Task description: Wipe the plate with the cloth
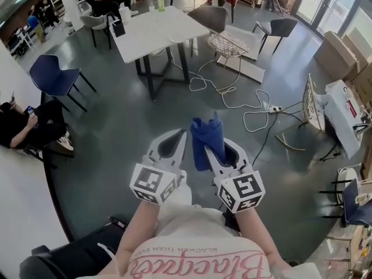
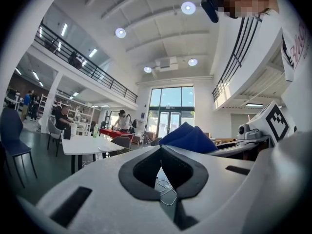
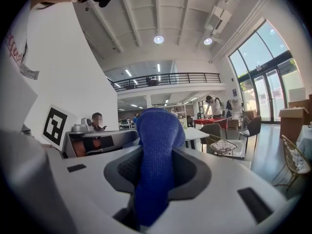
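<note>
Holding both grippers side by side and close to the torso, I have them over the grey floor [image 1: 116,150], pointing roughly level into the room.

Right gripper [image 1: 220,147]: I read its jaws as clamped on the blue cloth [image 3: 157,145], which is pinched between the dark pads. One bunched end of the cloth stands up past the fingertips. The other end hangs below the jaws, on the side toward the left gripper.

Left gripper [image 1: 177,137]: its jaws are fully together, the tips meeting in a point. I see nothing between them. Through the gap behind the tips only floor and a loop of white cable show. From this gripper's own view the cloth appears just beyond its tips and to the right, with the right gripper's marker cube further right.

The two grippers sit near each other but apart, and the cloth occupies the space between their tips.

Surroundings: ahead of both grippers, well apart, stands a white desk [image 1: 154,31] with dark legs. White cables [image 1: 232,97] lie on the floor ahead of the right gripper. A wire chair [image 1: 226,44] stands beyond those cables. A blue chair [image 1: 52,74] stands ahead and to the left of the left gripper. A seated person [image 1: 23,127] is far out to its left.
</note>
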Demonstrator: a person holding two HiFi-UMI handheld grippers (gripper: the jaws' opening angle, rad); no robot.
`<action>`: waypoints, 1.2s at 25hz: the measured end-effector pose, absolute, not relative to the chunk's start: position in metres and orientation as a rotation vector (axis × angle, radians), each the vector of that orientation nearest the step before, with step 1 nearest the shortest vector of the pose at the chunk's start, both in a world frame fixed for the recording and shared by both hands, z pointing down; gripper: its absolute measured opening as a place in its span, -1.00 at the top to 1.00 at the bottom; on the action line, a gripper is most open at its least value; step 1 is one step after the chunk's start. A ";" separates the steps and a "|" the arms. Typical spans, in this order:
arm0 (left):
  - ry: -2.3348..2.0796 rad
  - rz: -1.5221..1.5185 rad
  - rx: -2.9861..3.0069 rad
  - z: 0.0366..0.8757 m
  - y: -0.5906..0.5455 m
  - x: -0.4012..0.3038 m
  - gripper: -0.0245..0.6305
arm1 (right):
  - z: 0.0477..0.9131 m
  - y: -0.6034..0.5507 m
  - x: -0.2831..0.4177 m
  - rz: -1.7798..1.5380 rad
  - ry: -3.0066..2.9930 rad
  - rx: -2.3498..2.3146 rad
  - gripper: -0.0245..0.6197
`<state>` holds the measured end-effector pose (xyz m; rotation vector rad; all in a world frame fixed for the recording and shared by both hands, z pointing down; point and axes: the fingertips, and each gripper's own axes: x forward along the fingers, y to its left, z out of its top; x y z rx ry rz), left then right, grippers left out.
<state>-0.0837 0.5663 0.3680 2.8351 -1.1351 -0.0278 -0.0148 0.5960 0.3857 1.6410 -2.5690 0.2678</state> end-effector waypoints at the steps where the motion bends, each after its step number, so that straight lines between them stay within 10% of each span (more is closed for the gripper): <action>1: -1.134 -0.026 2.837 0.368 0.554 -0.083 0.92 | 0.385 0.583 -0.014 0.265 -2.568 1.642 0.56; 30: -1.113 -0.089 2.752 0.384 0.254 -0.123 0.91 | 0.397 0.287 -0.045 0.293 -2.518 1.650 0.56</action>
